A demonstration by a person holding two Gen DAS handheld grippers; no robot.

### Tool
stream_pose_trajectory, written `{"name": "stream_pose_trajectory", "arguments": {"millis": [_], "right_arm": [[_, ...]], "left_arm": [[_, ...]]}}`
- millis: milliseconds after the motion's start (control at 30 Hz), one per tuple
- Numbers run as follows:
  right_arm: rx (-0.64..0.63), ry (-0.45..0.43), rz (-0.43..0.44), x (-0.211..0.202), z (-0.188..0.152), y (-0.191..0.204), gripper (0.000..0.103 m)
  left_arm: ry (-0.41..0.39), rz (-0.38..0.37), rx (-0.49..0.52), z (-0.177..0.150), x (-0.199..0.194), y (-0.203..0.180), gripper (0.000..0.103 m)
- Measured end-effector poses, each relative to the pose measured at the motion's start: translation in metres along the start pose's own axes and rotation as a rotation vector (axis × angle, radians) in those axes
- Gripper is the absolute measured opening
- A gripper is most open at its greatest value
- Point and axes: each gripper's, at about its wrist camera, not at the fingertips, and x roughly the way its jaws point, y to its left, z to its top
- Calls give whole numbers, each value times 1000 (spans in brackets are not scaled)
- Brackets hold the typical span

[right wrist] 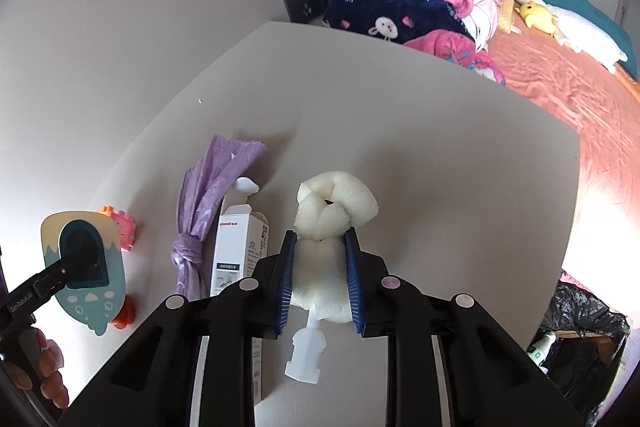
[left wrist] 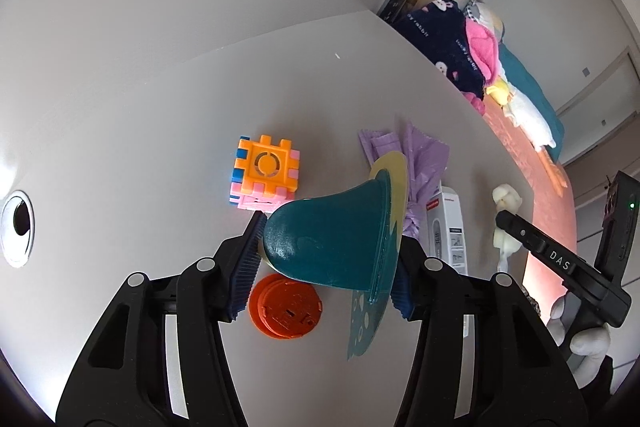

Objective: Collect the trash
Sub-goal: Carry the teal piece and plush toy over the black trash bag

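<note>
Two pieces of trash in hand at once, one per gripper, both lifted clear of the white table.

Left gripper: clamped across a teal blister pack, pads pressed on the domed plastic on one side and the yellow-and-teal backing card on the other. Held sideways, dome toward the camera, likely because the bulge offers the only firm purchase on so flimsy a card.

Right gripper: closed on a lump of white foam, squeezed between the blue pads so that the free end puffs out above the fingertips. A small white plastic piece below the foam; attached, dangling or lying on the table, cannot tell.

Left on the table: a knotted purple bag, flat and limp, contents not visible; beside it a white carton lying with its end flap open, inside hidden from here. Also an orange cap just under the blister pack, and a toy cube of orange, pink and blue pieces, probably not rubbish.

At the far lower right of the right wrist view, off the table edge, a bin lined with a black bag, with a white bottle and something brown already inside. Probable destination for both loads, judging by the task; foam side nearer to it.
</note>
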Motion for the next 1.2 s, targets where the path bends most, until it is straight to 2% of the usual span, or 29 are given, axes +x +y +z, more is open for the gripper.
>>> {"name": "stream_pose_trajectory", "arguments": {"millis": [433,900,1200], "right_arm": [[45,-82,-11,-68,-20,-34,25],[87,-148,-44,-131,-52,-83,25],[124,-172,-70,-155,-71,-116,25]], "left_arm": [[-26,-55,114,-14,-27,-62,53],[8,-139,262,-43,-25,-155,53],[28,-187,351,-62,-22,-206,53]]}}
